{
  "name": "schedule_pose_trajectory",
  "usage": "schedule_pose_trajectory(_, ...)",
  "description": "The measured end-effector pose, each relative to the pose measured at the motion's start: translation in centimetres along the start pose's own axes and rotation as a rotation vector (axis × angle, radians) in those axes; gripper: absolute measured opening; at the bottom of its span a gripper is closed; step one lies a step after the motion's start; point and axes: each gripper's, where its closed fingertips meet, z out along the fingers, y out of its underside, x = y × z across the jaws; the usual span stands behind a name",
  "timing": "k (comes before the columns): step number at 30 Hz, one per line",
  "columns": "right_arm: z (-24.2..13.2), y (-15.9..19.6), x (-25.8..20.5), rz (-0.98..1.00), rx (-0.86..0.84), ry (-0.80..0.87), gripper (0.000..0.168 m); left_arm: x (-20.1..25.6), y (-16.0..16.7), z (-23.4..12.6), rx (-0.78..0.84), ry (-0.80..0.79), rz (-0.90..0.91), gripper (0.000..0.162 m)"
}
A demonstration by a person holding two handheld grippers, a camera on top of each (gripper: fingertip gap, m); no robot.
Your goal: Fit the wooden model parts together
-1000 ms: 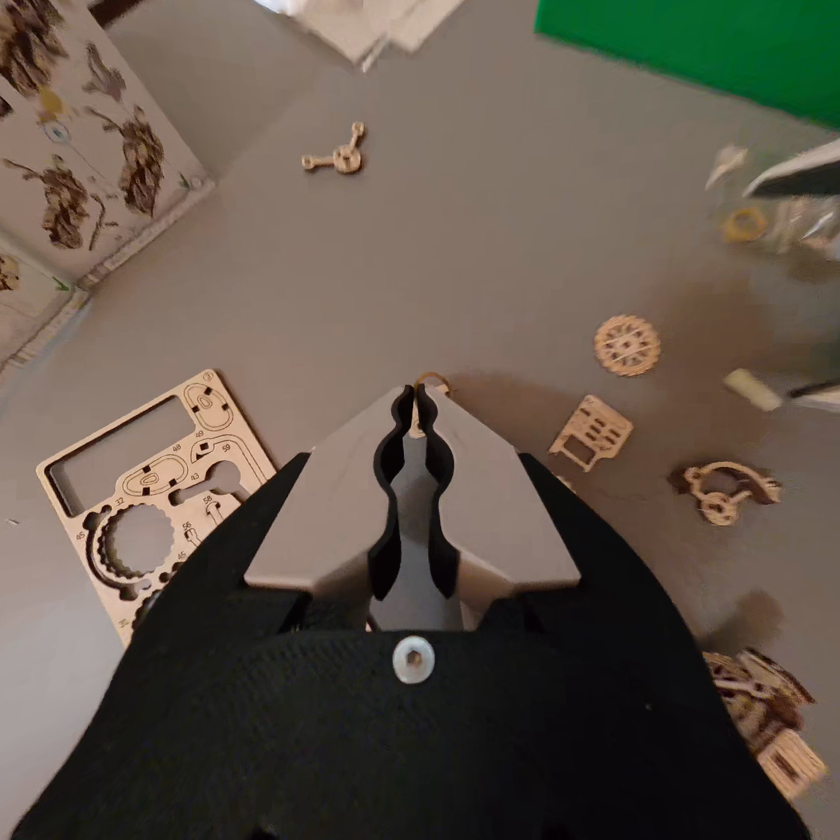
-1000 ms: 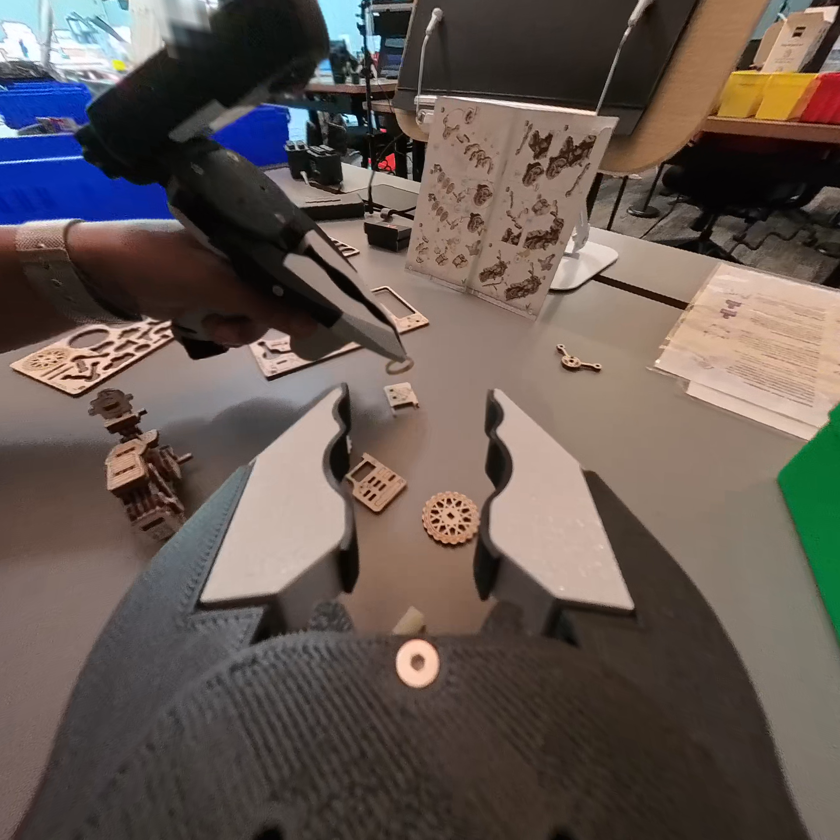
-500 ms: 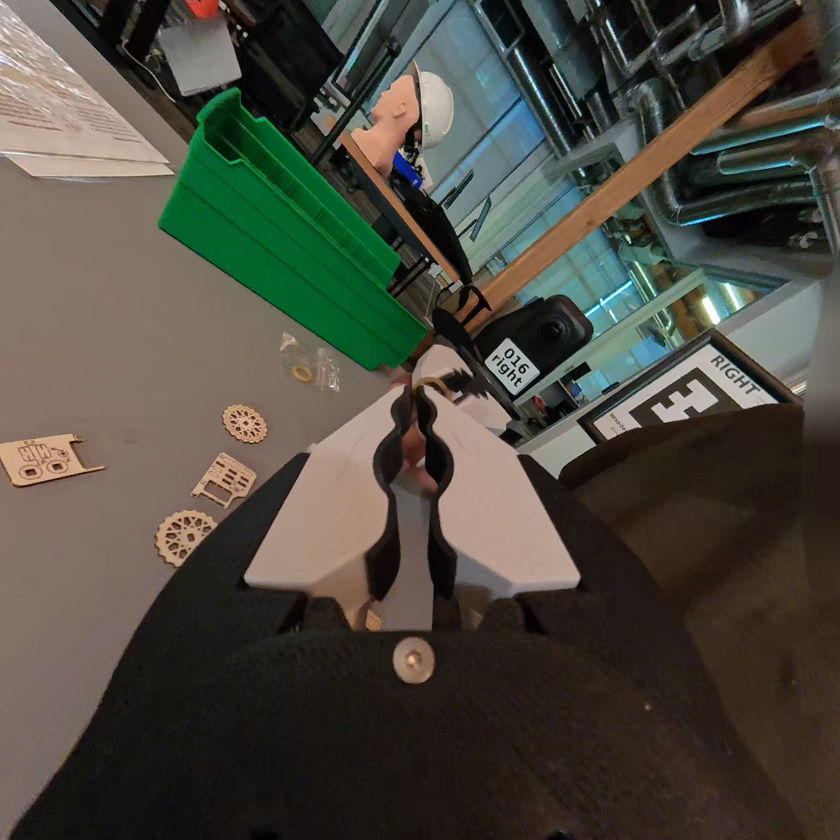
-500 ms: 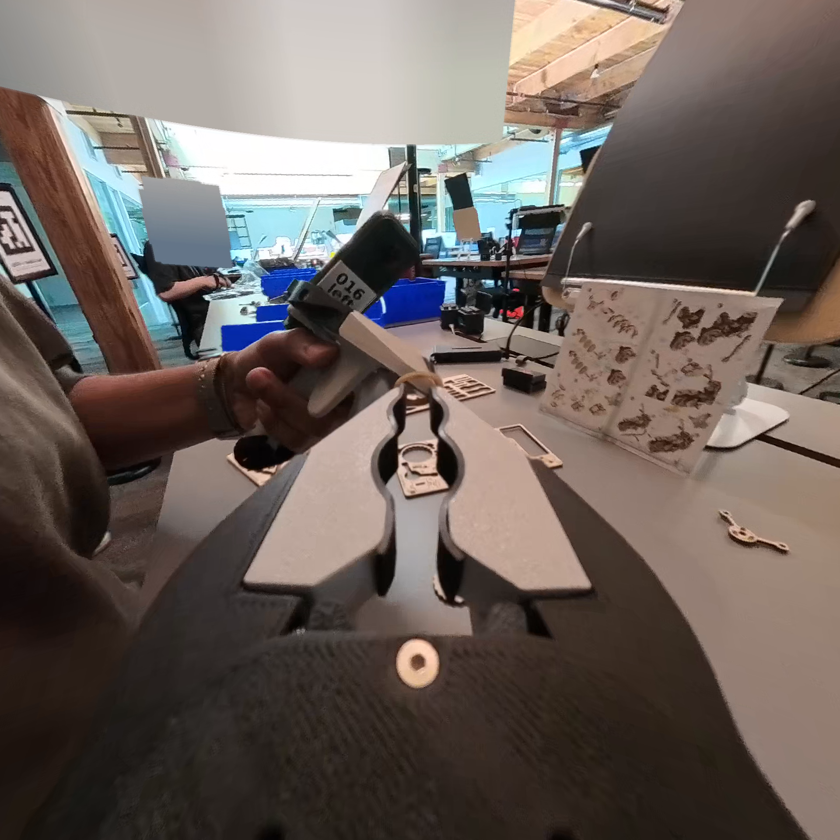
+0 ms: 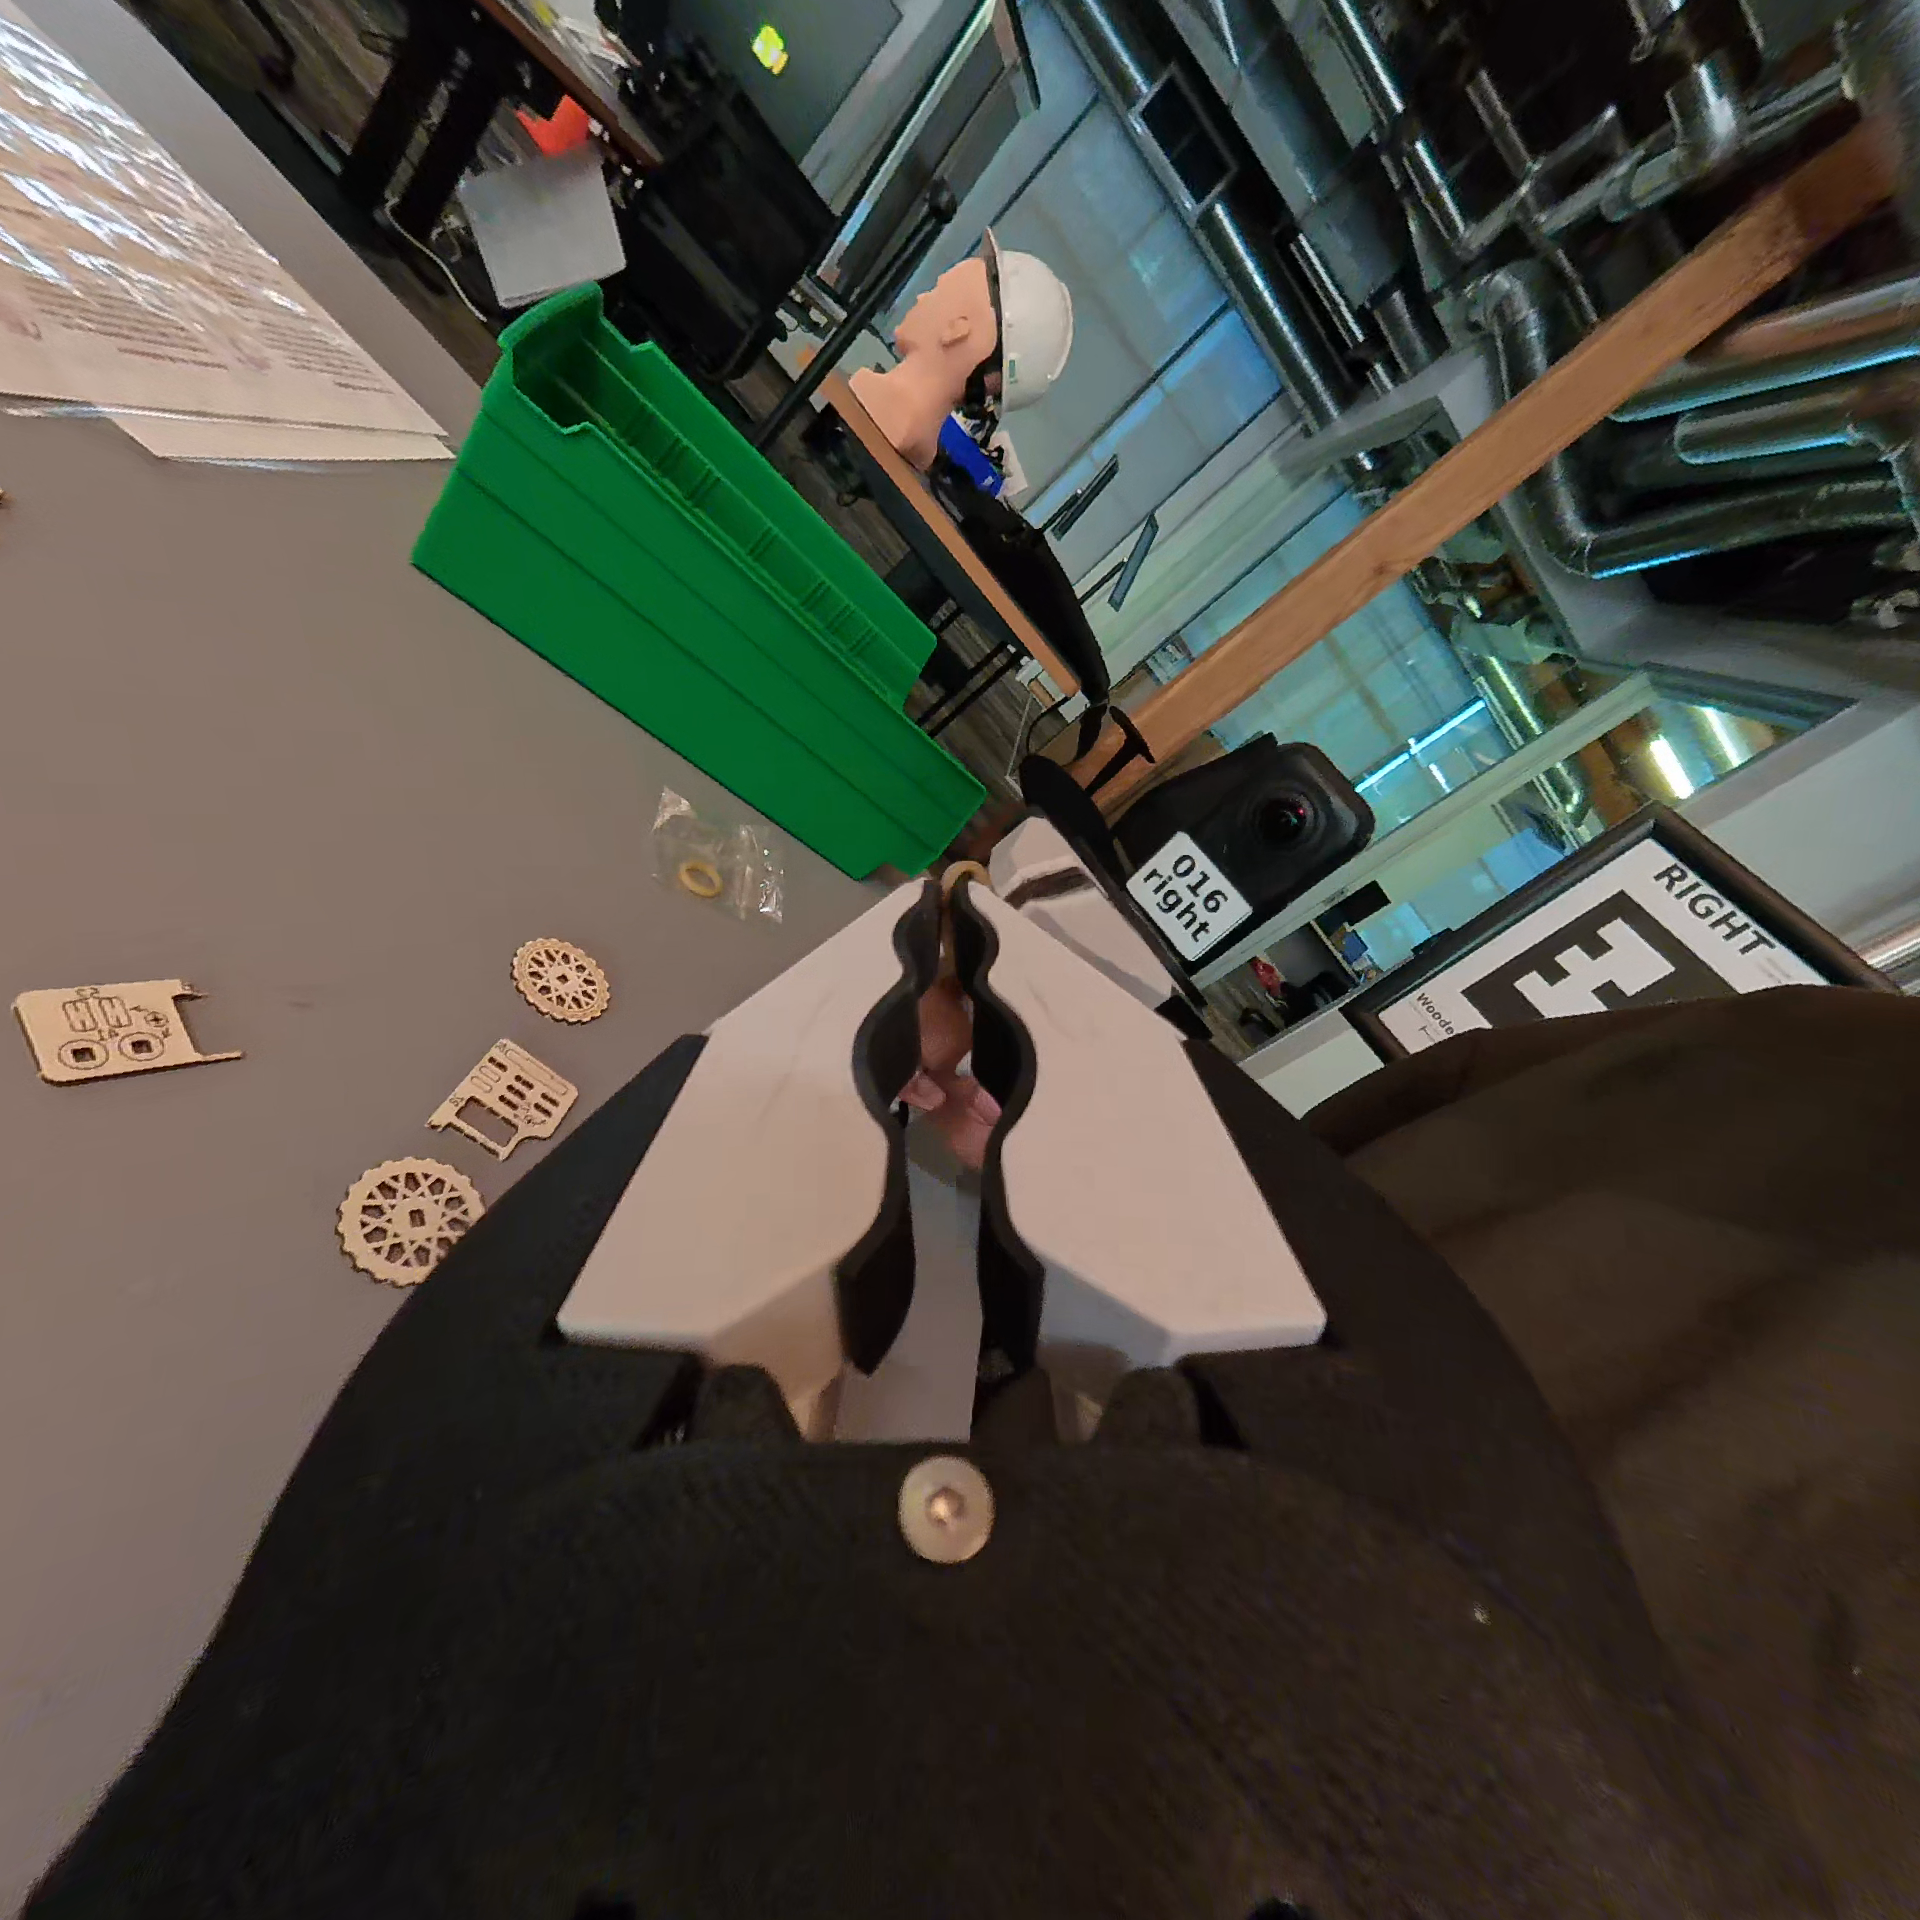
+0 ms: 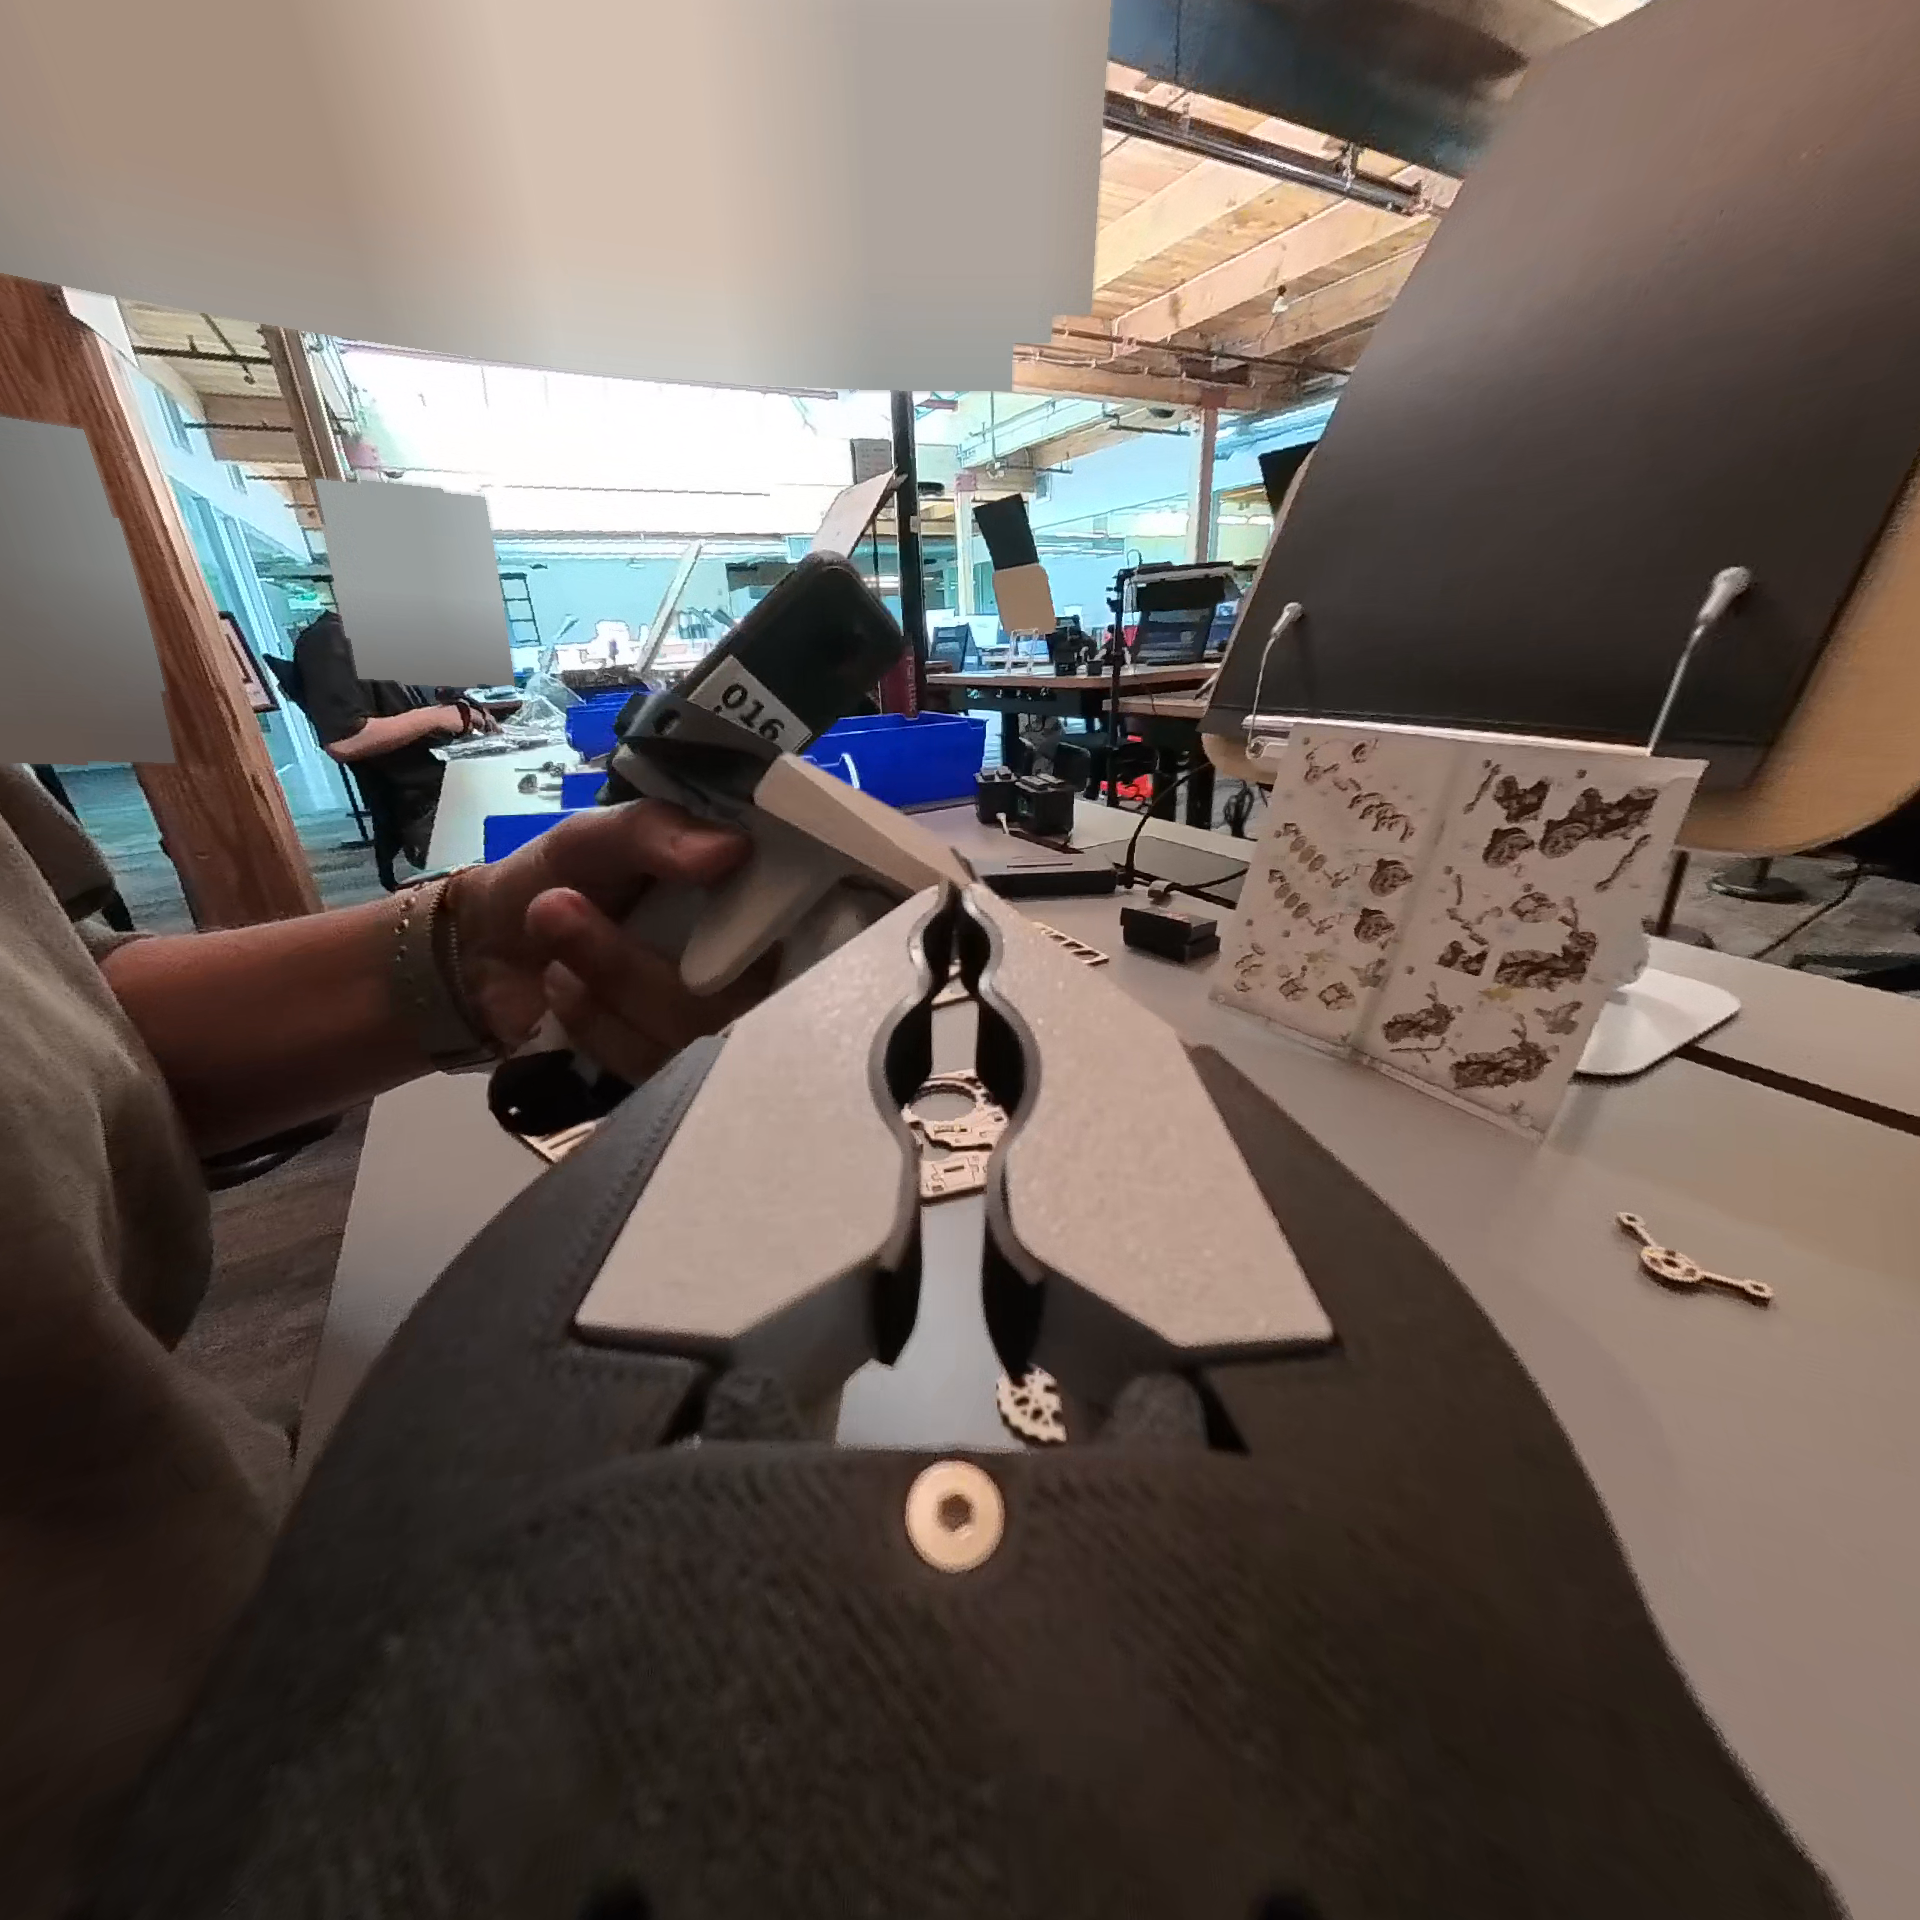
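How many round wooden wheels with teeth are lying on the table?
2 in the left wrist view: one gear wheel near the plastic bag, another wheel closer, beside the gripper. More may be hidden.

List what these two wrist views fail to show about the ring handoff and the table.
- Small wooden ring: left wrist view shows only a sliver above the left gripper; its fingers cover the rest.
- Right wrist view: the right gripper meets the left one; any ring there is too small to tell.
- Gear: mostly hidden behind the right gripper's body.
- Bagged ring: crumpled clear plastic obscures other contents.

Grey table (image 5: 260, 727), timber beams (image 6: 1226, 260), seemingly daylit.
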Motion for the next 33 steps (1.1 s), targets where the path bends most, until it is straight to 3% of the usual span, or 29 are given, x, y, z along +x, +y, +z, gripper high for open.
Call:
schedule_pose_trajectory(5,-0.4,-0.1,0.4,0.022,0.005,0.007,0.0,0.3,-0.3,0.2,0.022,0.004,-0.01,0.0)
schedule_pose_trajectory(18,0.1,1.0,0.6,-0.211,-0.1,0.125,0.0,1.5,0.1,0.4,0.012,0.047,-0.02,0.0)
schedule_pose_trajectory(33,-0.2,0.1,0.6,0.009,0.011,0.078,0.0,2.3,0.8,0.4,-0.058,-0.006,0.154,0.003)
